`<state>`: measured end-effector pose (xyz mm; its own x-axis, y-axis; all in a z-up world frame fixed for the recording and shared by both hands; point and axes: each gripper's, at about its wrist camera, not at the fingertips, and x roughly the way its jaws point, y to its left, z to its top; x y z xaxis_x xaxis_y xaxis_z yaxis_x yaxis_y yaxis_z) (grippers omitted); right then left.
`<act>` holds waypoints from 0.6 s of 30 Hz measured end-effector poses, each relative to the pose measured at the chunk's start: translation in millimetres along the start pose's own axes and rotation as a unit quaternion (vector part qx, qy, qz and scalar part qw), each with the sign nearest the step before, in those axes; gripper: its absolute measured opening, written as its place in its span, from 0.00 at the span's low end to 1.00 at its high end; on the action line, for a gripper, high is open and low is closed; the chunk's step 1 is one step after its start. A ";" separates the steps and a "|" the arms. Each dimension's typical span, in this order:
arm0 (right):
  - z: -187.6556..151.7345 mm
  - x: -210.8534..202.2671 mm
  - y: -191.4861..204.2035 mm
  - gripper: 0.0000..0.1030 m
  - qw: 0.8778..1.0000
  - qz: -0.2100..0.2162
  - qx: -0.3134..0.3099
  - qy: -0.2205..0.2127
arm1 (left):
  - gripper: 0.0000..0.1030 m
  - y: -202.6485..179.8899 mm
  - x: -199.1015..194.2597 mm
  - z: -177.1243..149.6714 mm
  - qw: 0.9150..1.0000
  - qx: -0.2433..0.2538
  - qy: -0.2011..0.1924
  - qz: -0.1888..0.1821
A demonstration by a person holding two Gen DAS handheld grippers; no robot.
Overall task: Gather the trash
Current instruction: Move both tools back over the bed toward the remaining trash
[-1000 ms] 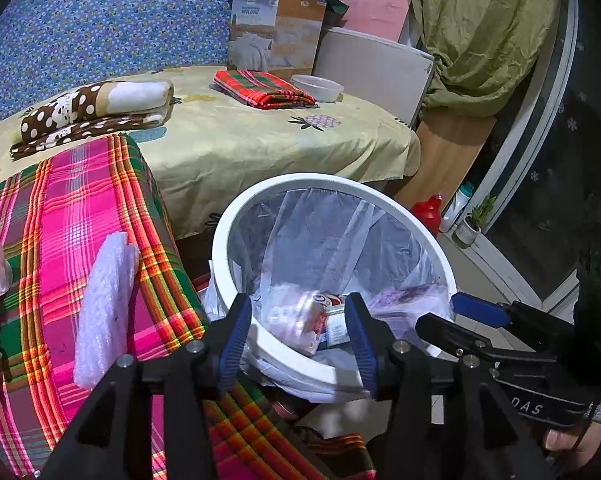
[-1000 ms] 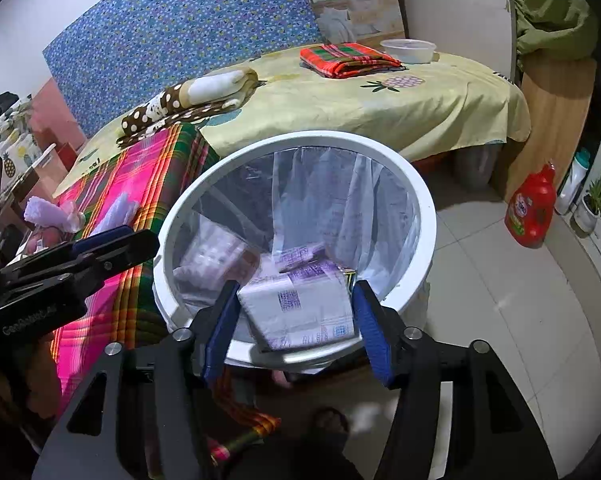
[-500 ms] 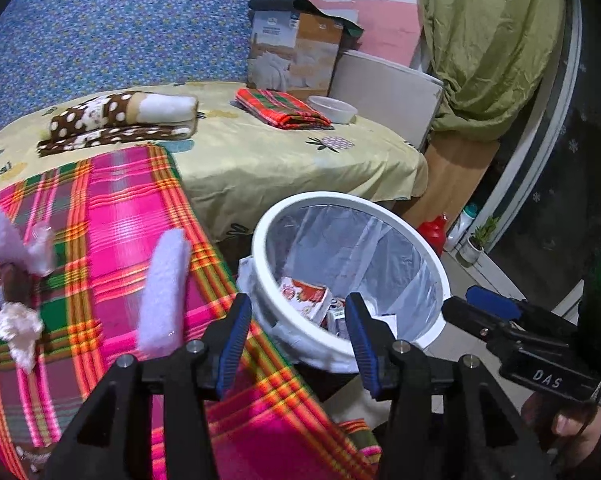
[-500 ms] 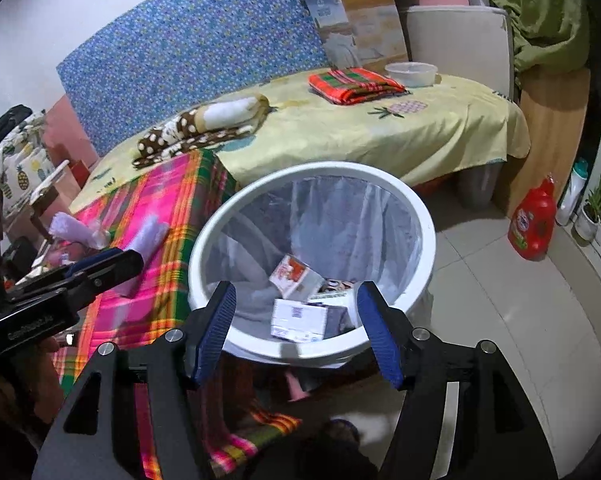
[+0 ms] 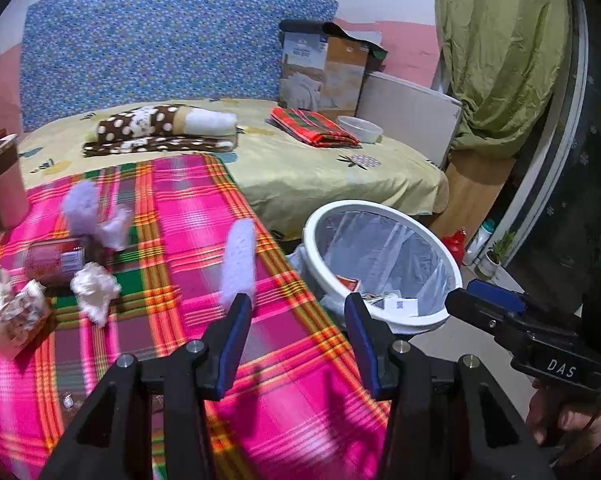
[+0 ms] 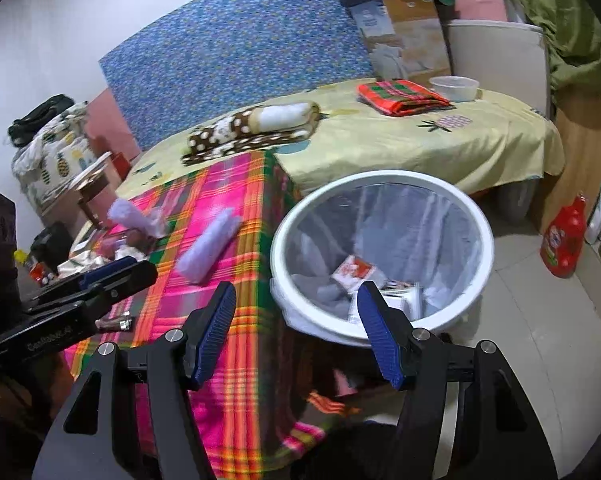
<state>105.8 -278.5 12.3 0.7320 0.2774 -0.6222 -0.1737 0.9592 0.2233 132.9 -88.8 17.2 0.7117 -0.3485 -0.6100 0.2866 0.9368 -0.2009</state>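
A white bin (image 5: pixel 384 258) (image 6: pixel 380 256) lined with a clear bag stands on the floor beside the plaid-covered table (image 5: pixel 172 340) (image 6: pixel 236 344); cartons and packets lie in its bottom. On the plaid cloth lie a pale lilac wrap (image 5: pixel 239 262) (image 6: pixel 209 250), crumpled tissues (image 5: pixel 94 286), a can on its side (image 5: pixel 54 260) and a crushed carton (image 5: pixel 14 318). My left gripper (image 5: pixel 298 314) hangs open and empty over the table's near edge. My right gripper (image 6: pixel 296 306) is open and empty, just short of the bin's rim.
Behind the table a bed with a yellow sheet (image 5: pixel 320 172) carries folded cloths and a white bowl (image 5: pixel 359 128). A red detergent bottle (image 6: pixel 562 240) stands on the tiled floor at right. A brown box (image 5: pixel 2 184) sits at the table's far left.
Both grippers have drawn back and up from over the bin, and the packets they held above it now lie inside. The left view has swung left over the table's litter.
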 end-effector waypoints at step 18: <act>-13.9 7.2 48.3 0.62 0.998 0.041 -0.037 0.033 | 0.49 50.1 -44.9 -32.1 0.997 -0.045 -0.014 0.062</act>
<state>93.5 -229.4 8.1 0.6697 0.3552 -0.6522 -0.2802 0.9341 0.2211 94.7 -25.2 9.8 0.7564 -0.2291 -0.6126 0.1379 0.9714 -0.1931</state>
